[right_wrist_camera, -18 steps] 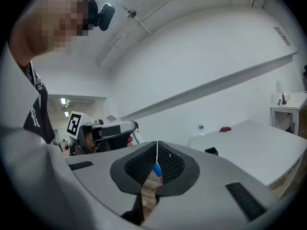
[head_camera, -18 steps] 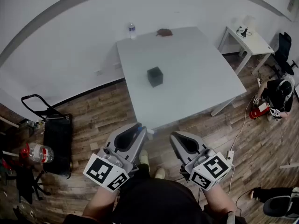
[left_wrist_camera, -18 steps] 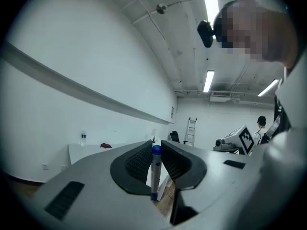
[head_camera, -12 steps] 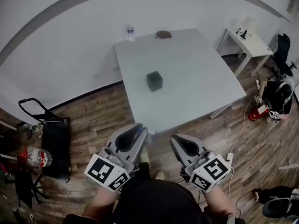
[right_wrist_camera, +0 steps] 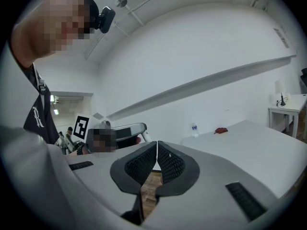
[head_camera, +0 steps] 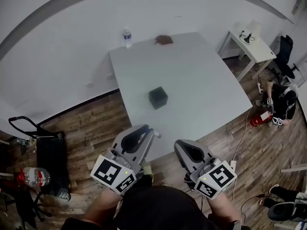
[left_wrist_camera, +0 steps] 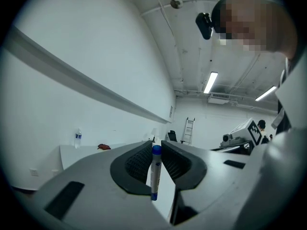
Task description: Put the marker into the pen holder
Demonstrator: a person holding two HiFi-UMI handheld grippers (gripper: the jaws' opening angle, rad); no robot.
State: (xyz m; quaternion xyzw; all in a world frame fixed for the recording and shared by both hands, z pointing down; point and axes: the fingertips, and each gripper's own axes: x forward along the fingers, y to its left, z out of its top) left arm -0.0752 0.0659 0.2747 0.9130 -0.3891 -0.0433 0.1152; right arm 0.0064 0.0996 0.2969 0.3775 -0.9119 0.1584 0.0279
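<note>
Head view: the left tool (head_camera: 147,131) and the right tool (head_camera: 180,145) hang side by side at the near edge of the white table (head_camera: 201,80), over wood plank floor (head_camera: 91,123). The black pen holder (head_camera: 158,97) stands alone near the middle of the table, well apart from both tools. A water bottle (head_camera: 127,37) and a small brown thing (head_camera: 164,40) sit at the far edge by the white wall. A small side table (head_camera: 253,46) stands to the right, and a dark cart (head_camera: 48,145) to the left on the floor.

Left gripper view: the jaws are clamped on the marker (left_wrist_camera: 155,174), which stands upright between the ribbed pads (left_wrist_camera: 139,161), blue cap at the top. The grip takes only part of the barrel, so the marker could probably pivot or slide if it is tipped or jolted on the way over. The holder looks small and light. A descent off its centre would likely strike the rim and push it or tip it over. The room behind is white, with strip lights (left_wrist_camera: 210,82) and a ladder (left_wrist_camera: 188,131).

Right gripper view: the jaws are pressed together with nothing between them, so this tool is idle. With nothing bracing the holder, any nudge would move it freely on the smooth top.
</note>
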